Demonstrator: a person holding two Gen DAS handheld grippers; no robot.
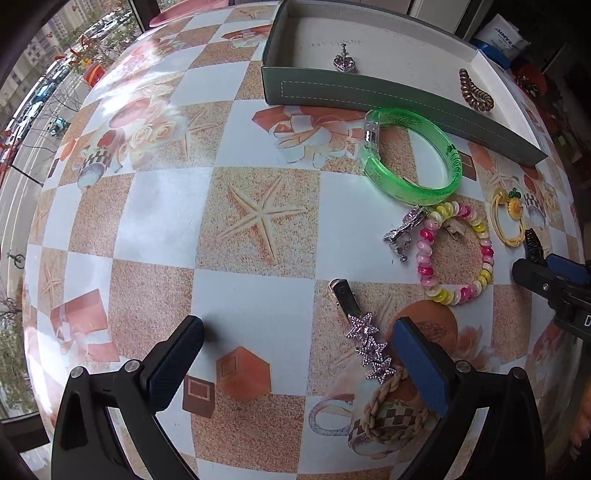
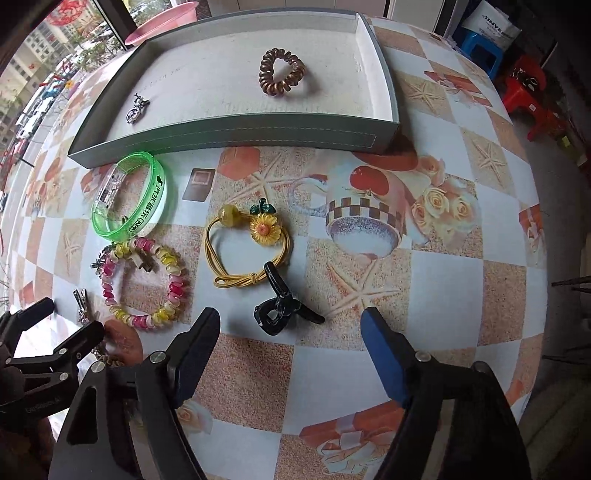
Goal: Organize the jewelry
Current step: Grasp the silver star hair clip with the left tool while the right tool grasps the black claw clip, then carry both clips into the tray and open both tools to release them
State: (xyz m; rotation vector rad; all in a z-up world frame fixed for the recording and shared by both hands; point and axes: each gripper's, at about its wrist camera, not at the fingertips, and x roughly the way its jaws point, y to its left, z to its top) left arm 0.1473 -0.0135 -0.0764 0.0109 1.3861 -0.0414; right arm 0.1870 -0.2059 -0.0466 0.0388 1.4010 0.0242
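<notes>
Both grippers' jaws gape empty, right gripper (image 2: 290,325) over black claw clip (image 2: 275,308), bare tablecloth (image 2: 461,295) beyond.

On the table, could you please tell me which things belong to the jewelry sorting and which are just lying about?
Job: grey tray, brown coil tie, green bangle, beaded bracelet, sunflower tie, black claw clip, star clip.
Lying about: pink basin, red stools.

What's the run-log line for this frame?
left gripper: open, over star clip | right gripper: open, above black claw clip | tray: coil tie, charm
</notes>
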